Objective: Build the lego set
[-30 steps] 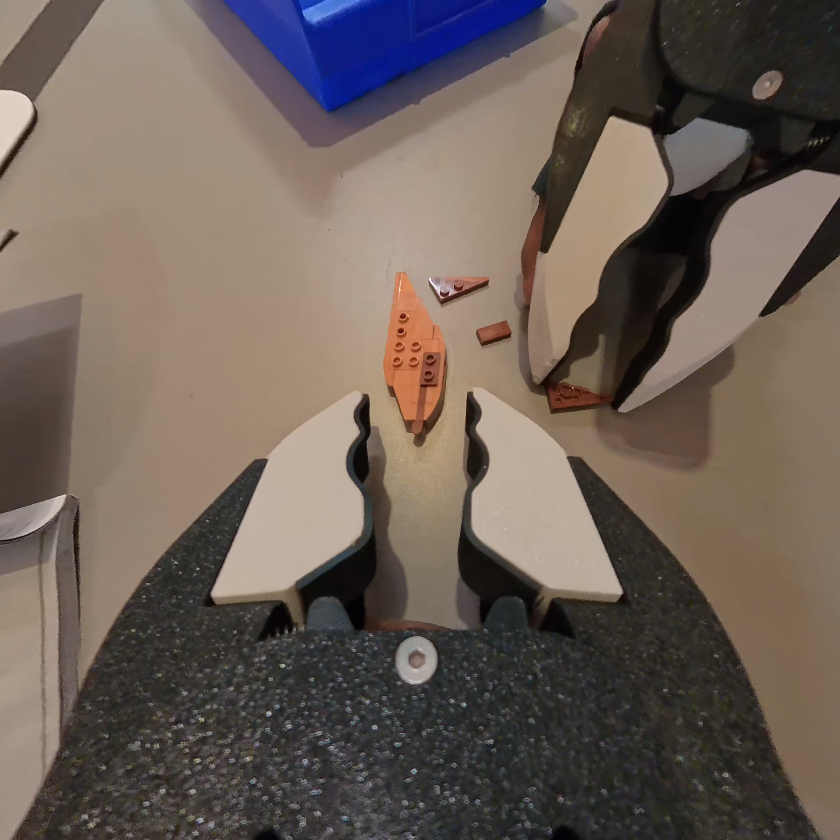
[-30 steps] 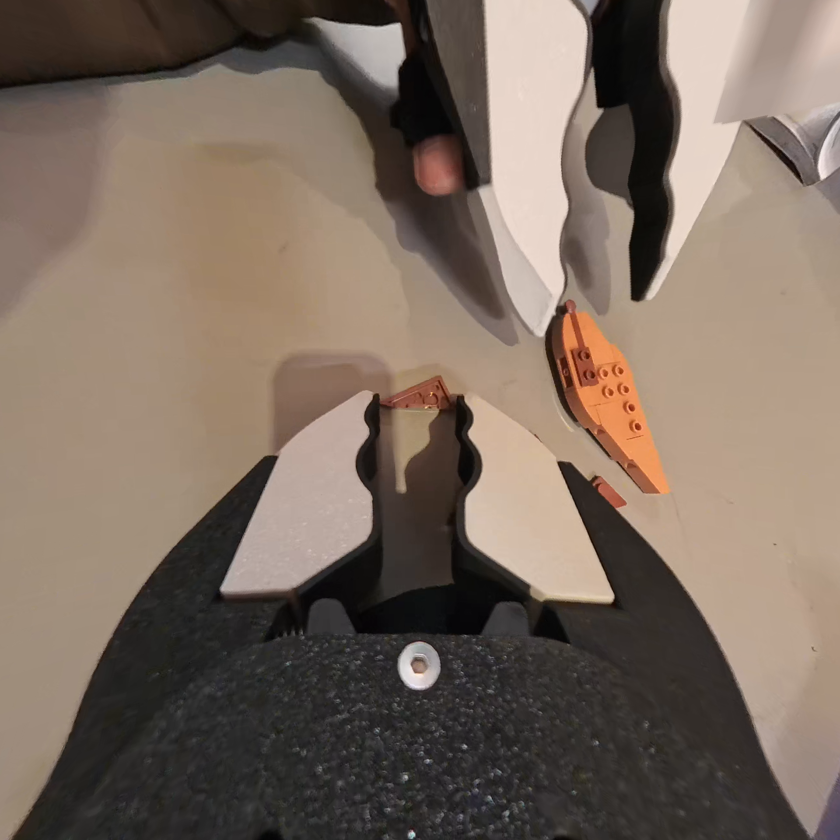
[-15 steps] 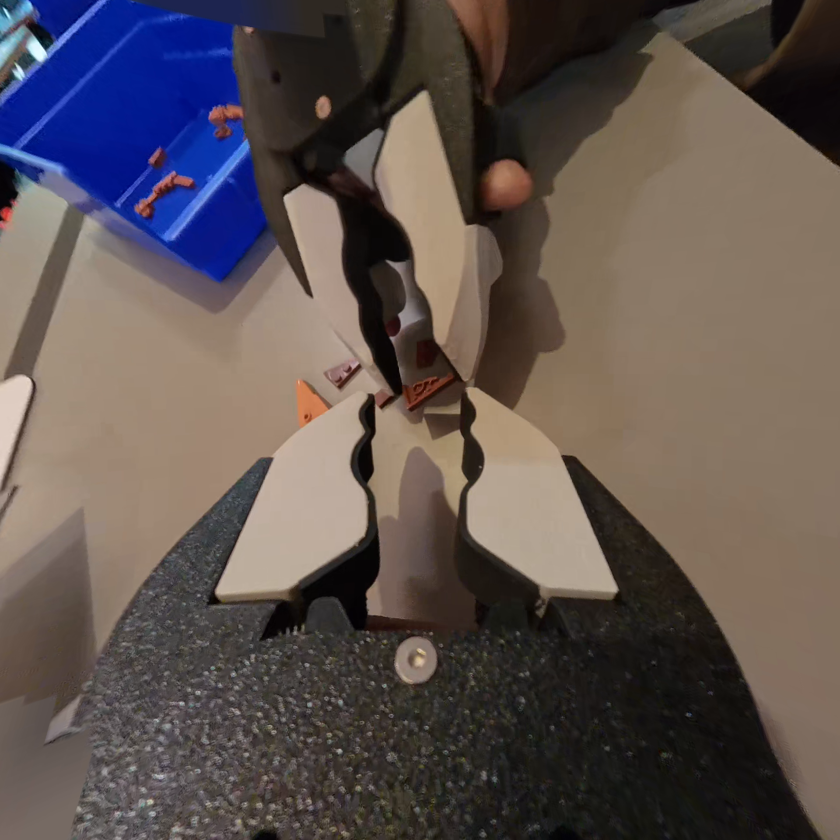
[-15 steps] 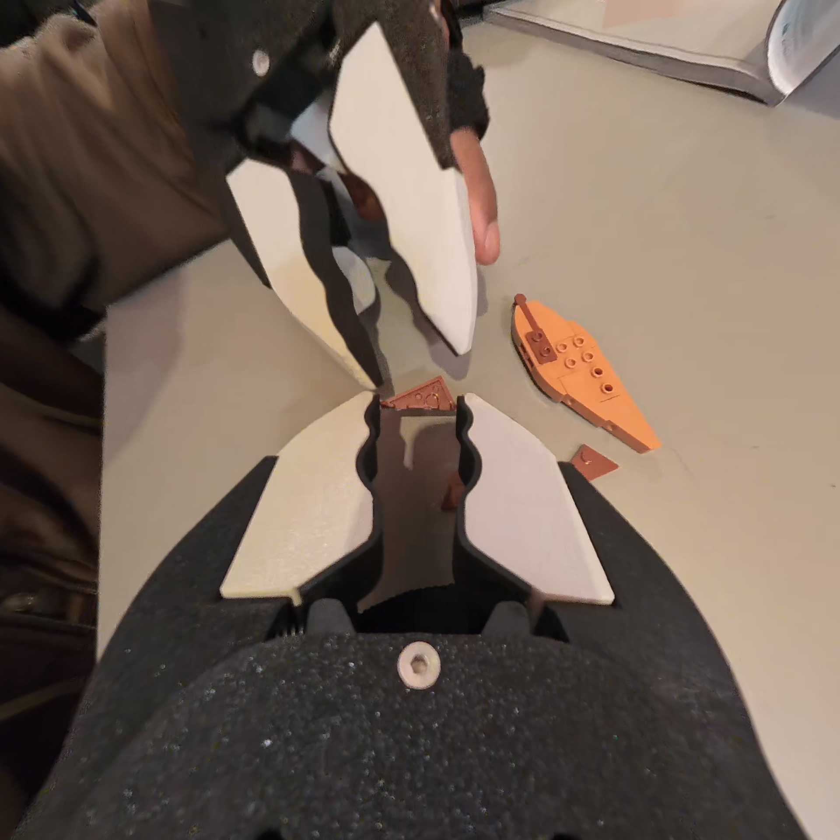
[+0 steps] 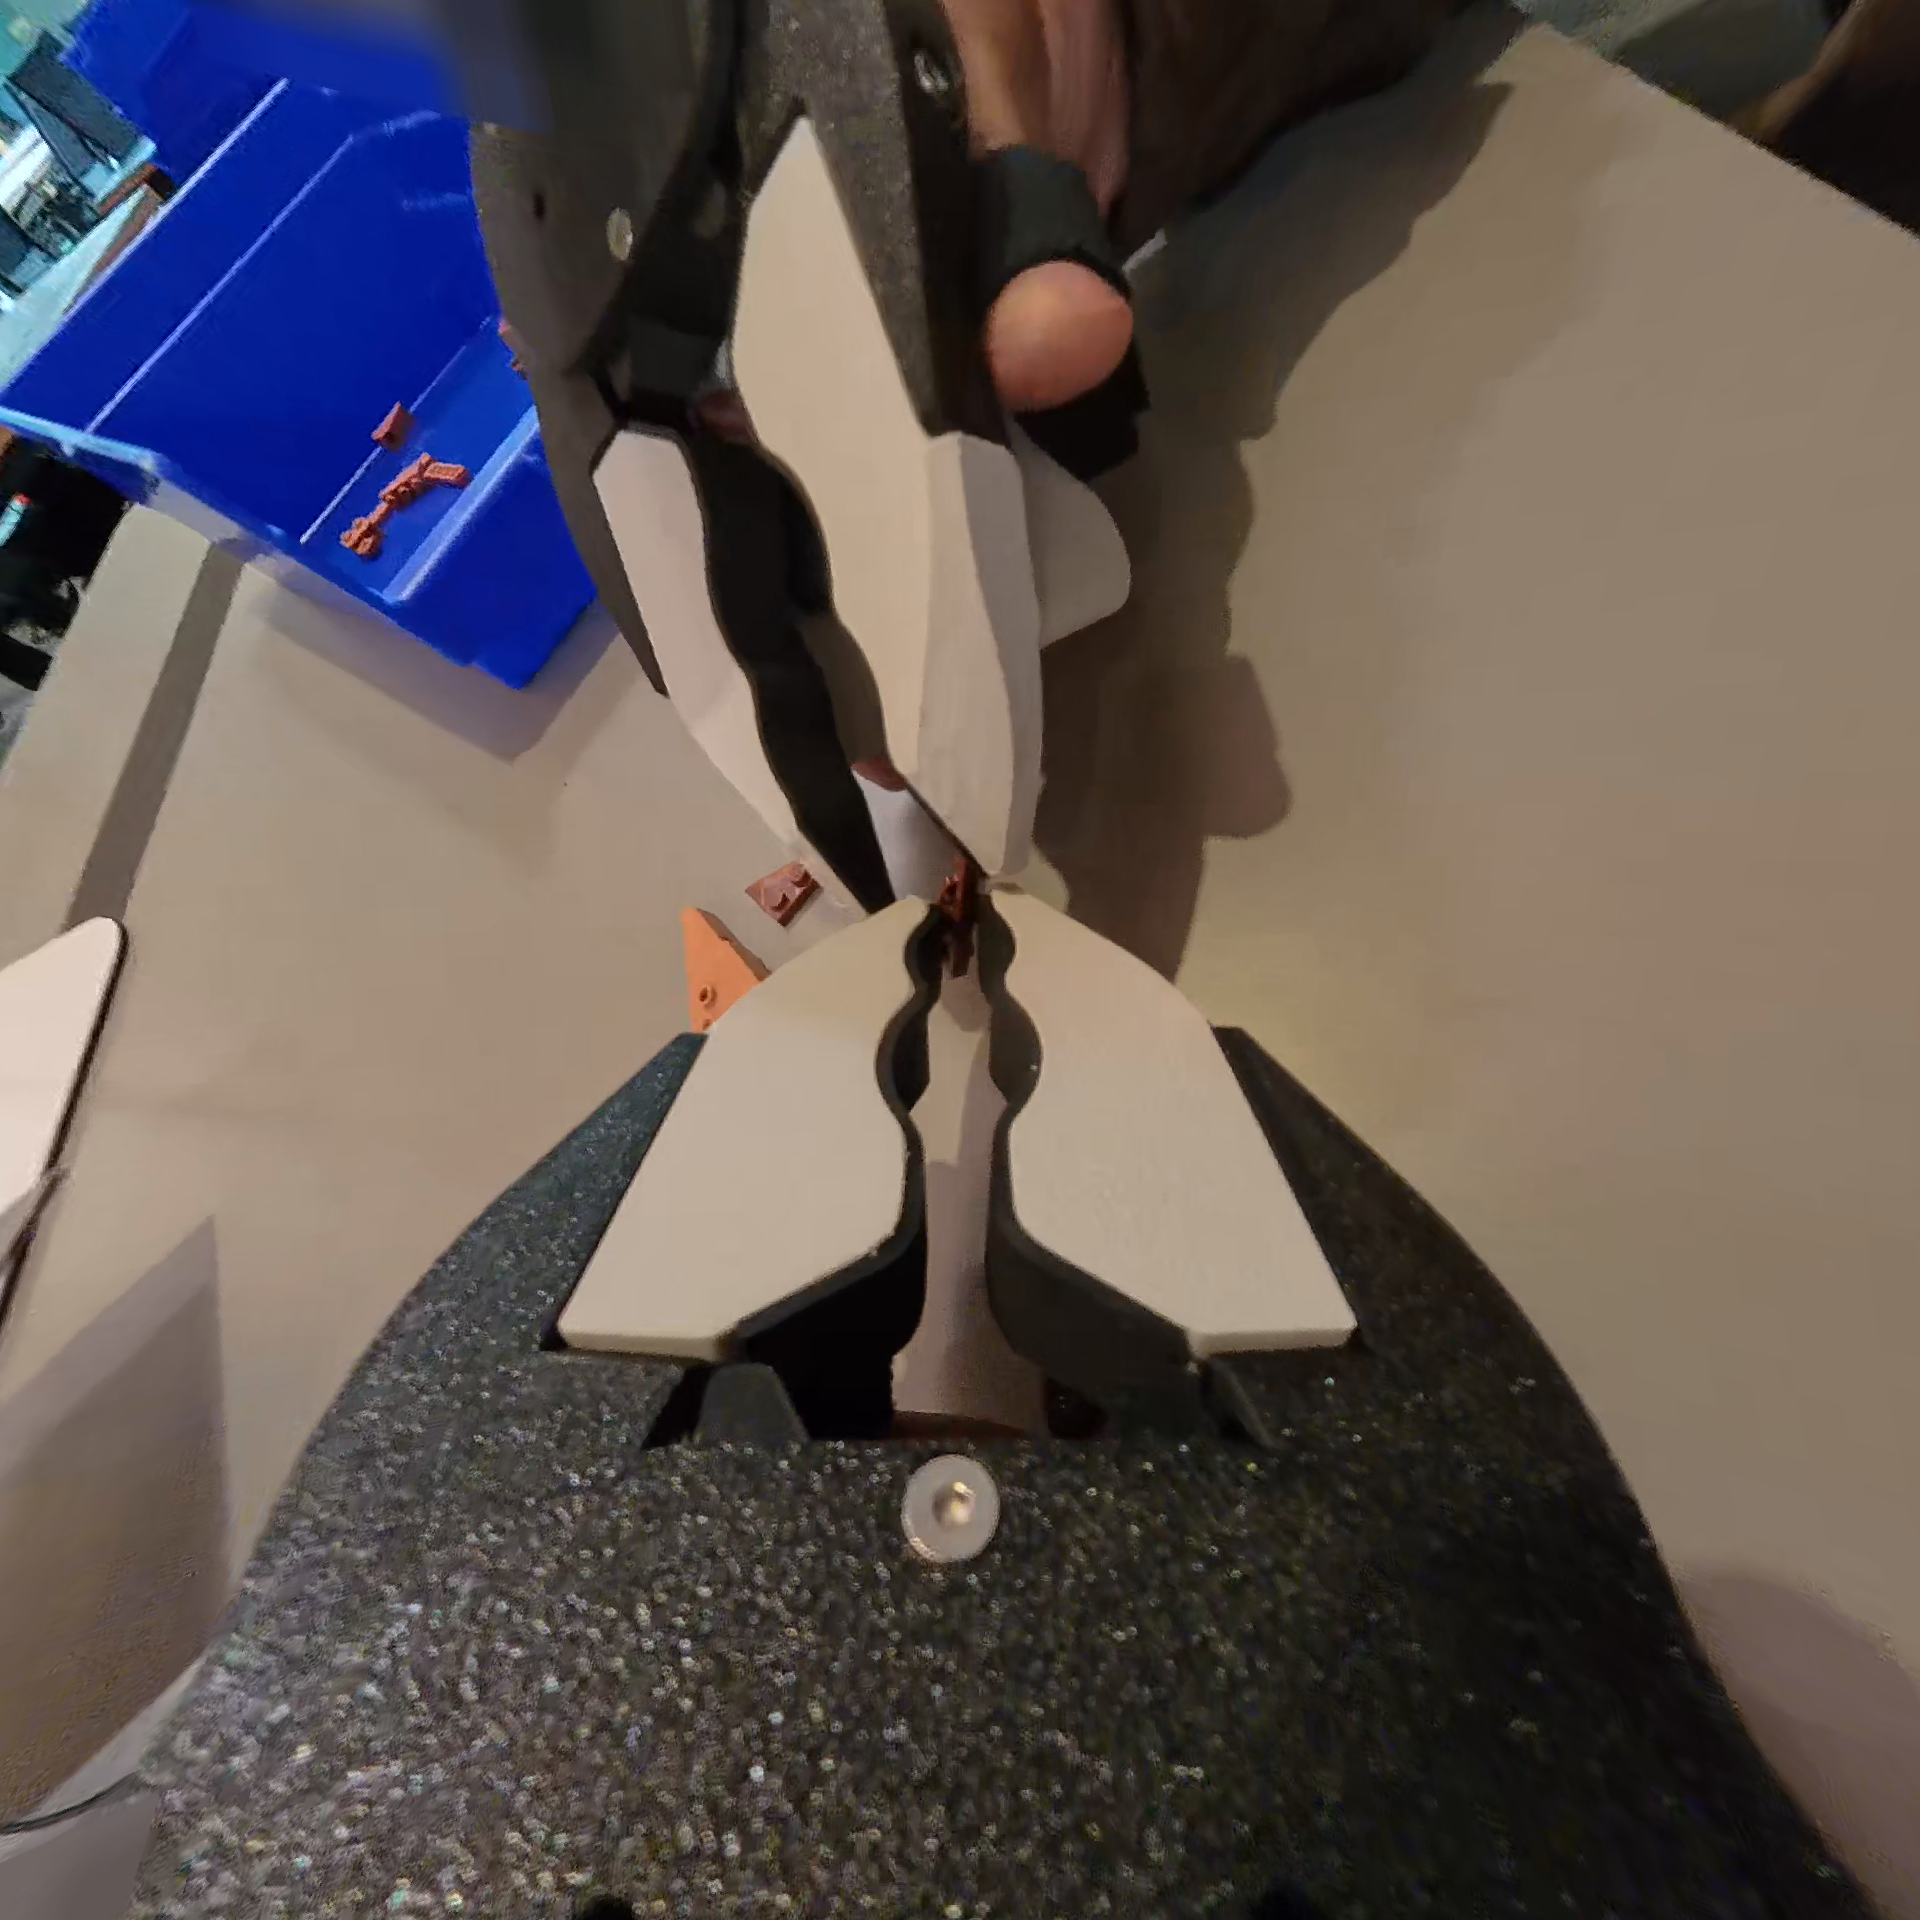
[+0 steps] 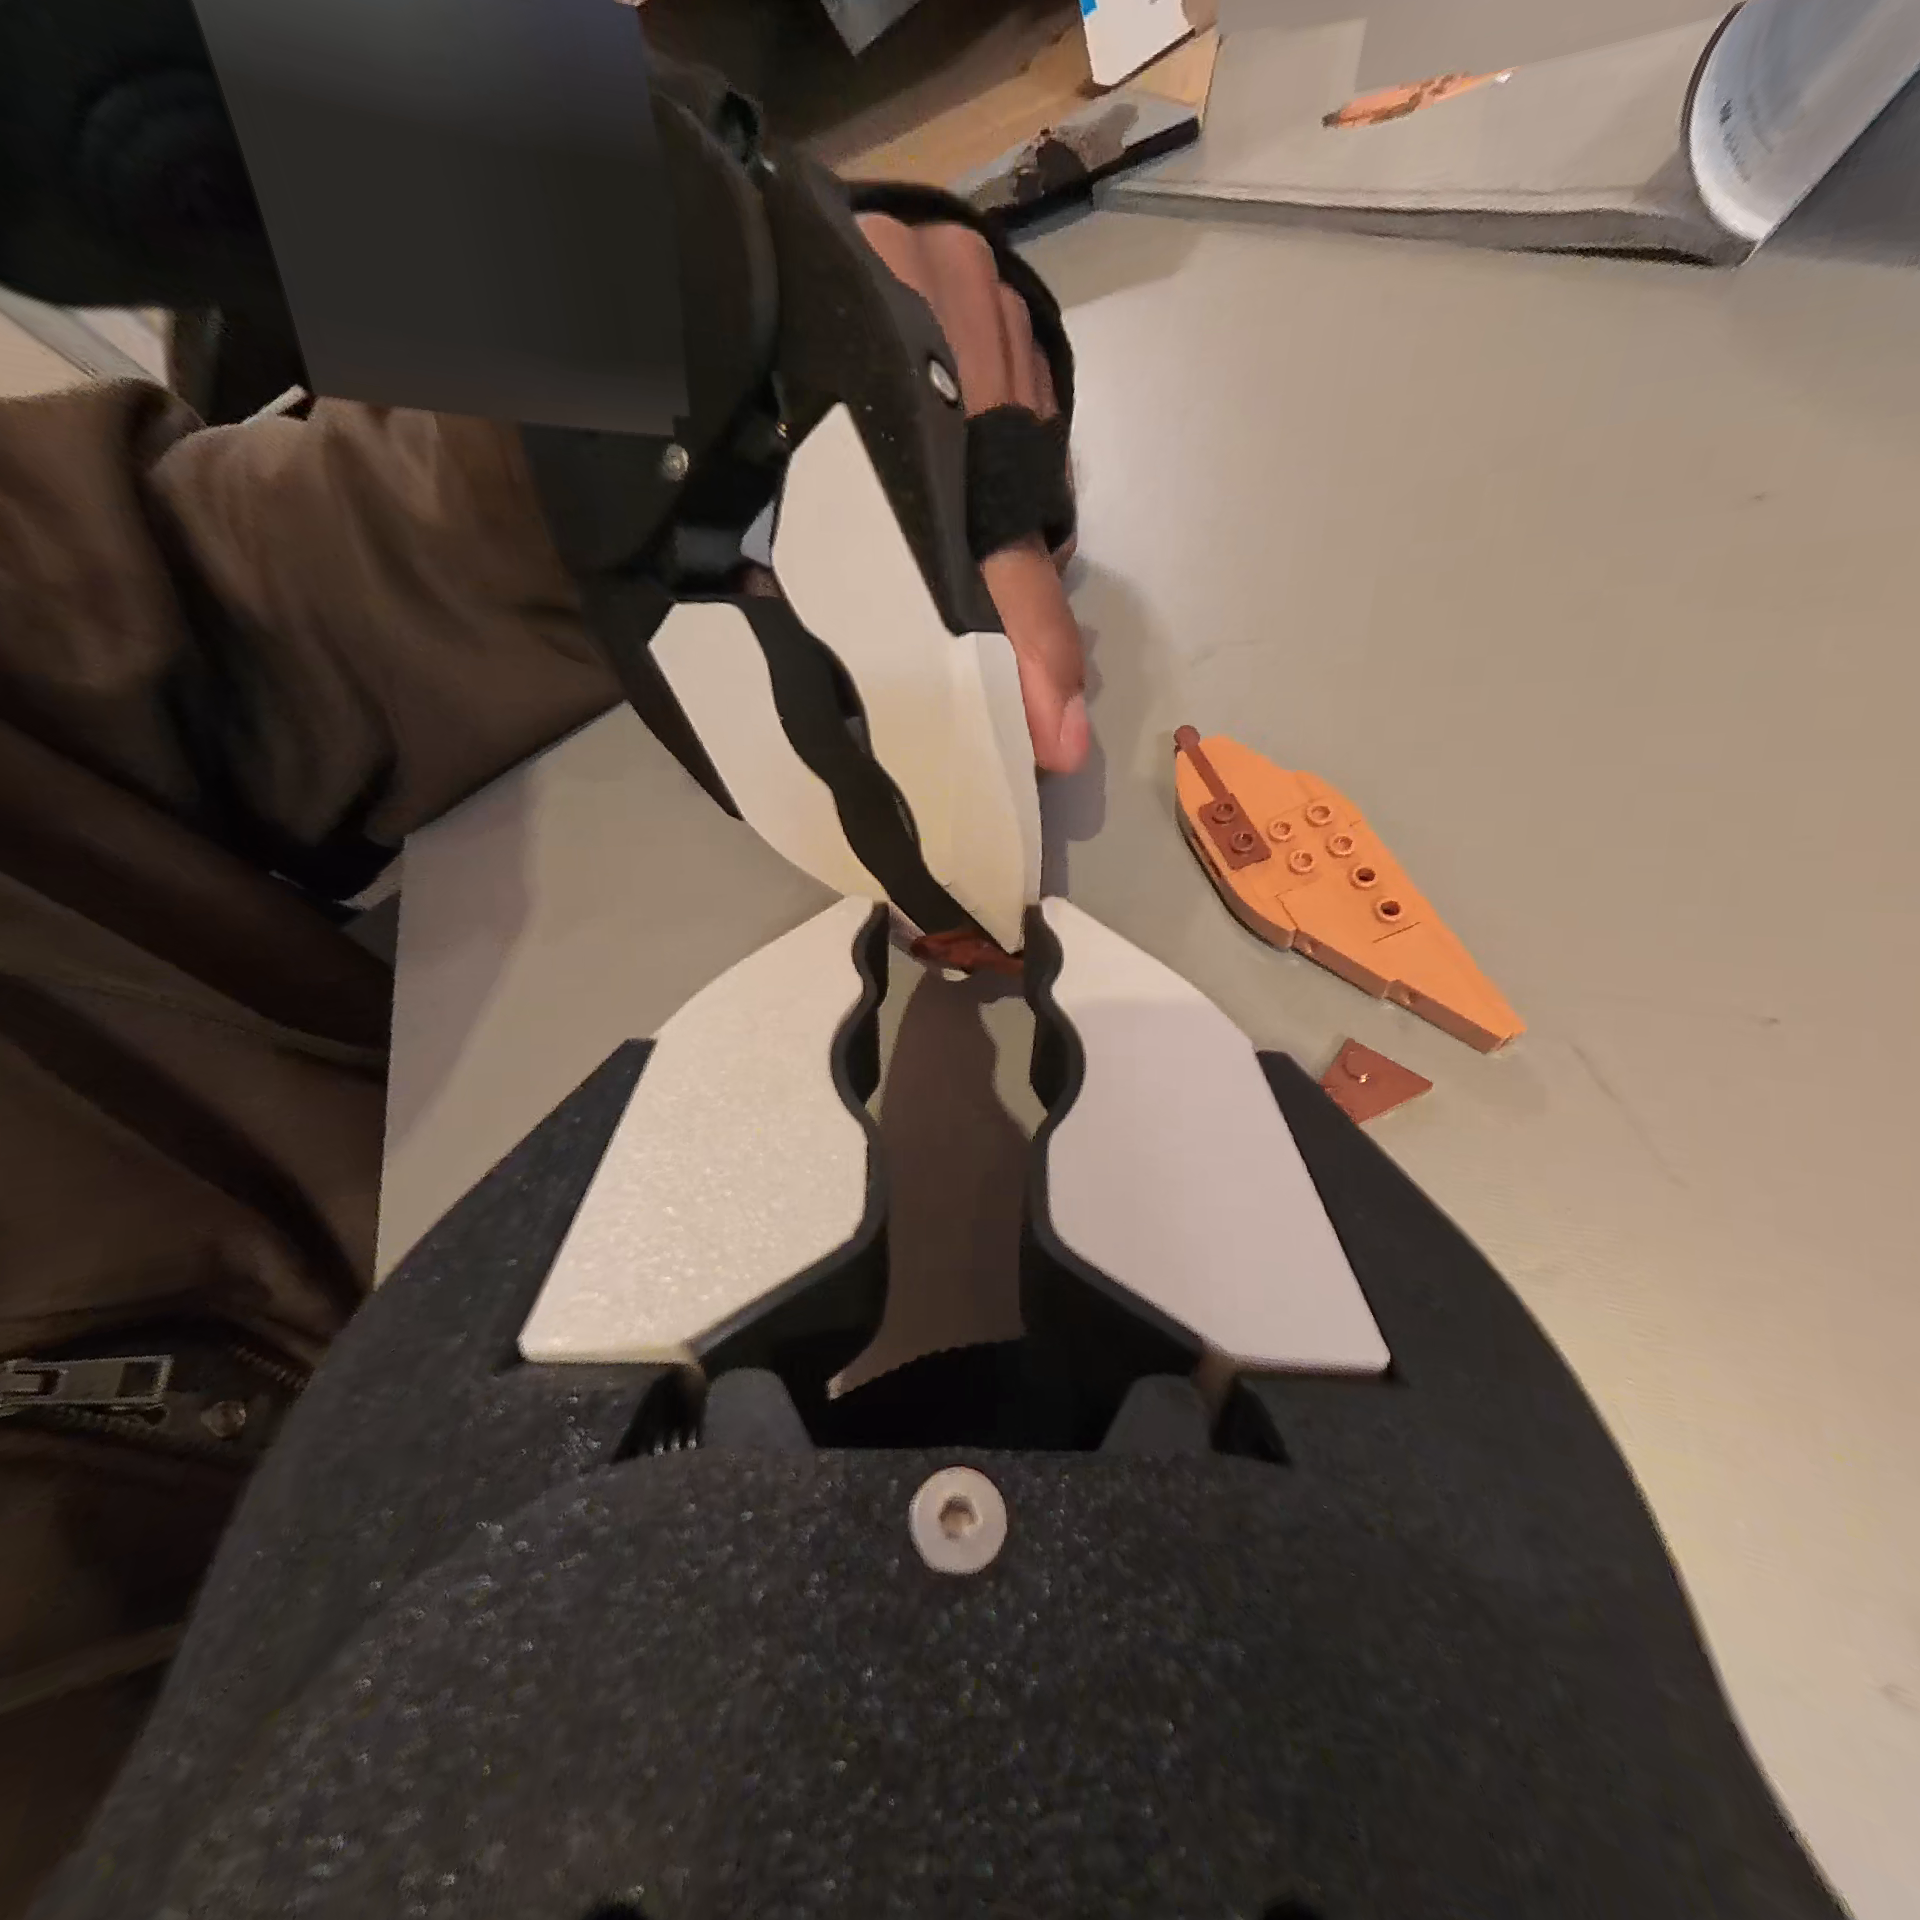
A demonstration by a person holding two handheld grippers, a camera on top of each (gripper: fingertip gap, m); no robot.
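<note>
A small dark-brown wedge plate sits between the tips of both grippers, just above the table. My right gripper holds it flat by its two side edges. My left gripper comes in from the opposite side, jaws almost together, pinching the same plate, which it sees edge-on. The orange boat-shaped assembly lies on the table to the right of the right gripper. In the left wrist view it is mostly hidden behind my left finger.
A second brown wedge plate lies beside the orange assembly and also shows in the left wrist view. A blue bin with several brown pieces stands at the far left. An open booklet lies at the back. A person's brown sleeve is close on the left. The tips of both grippers are at nearly the same place.
The left gripper swung away from the orange assembly to face the right gripper, then closed from open onto the brown wedge plate that the right gripper holds. The right gripper kept its hold.
</note>
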